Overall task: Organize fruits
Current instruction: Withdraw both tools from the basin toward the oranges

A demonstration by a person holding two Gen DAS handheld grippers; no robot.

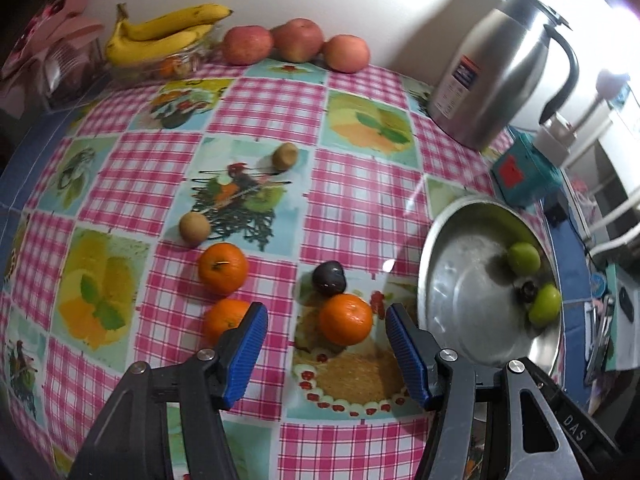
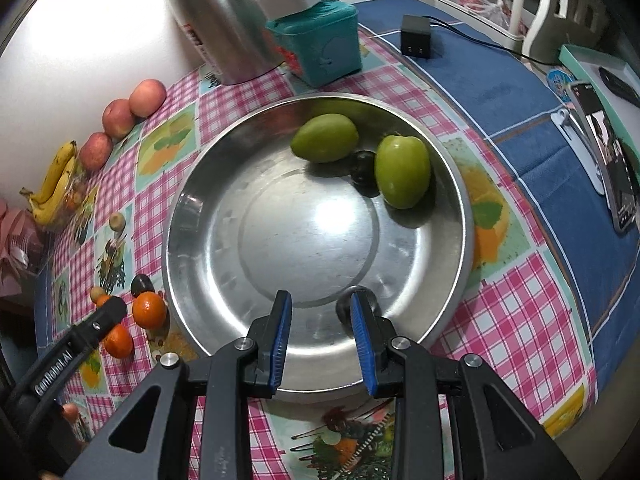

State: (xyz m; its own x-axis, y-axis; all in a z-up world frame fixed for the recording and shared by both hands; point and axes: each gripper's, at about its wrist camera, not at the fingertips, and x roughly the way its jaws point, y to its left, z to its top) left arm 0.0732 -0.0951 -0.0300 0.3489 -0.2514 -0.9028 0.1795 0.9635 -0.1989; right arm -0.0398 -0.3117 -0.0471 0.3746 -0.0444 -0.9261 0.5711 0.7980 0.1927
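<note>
left hand-held gripper [image 1: 326, 320] open, framing orange [image 1: 346, 319] | right hand-held gripper [image 2: 320, 320] open over bowl [image 2: 466, 216]

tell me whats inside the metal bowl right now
Two green fruits with a small dark fruit between them, near the bowl's far side. Another dark fruit sits partly hidden behind the right gripper.

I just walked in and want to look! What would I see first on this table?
Probably the big shiny metal bowl on the checked tablecloth, with two green fruits and a small dark one lying at its far side. Next, the bright oranges on the cloth beside the bowl, one right between the open left gripper fingers. Bananas and red apples line the wall.
</note>
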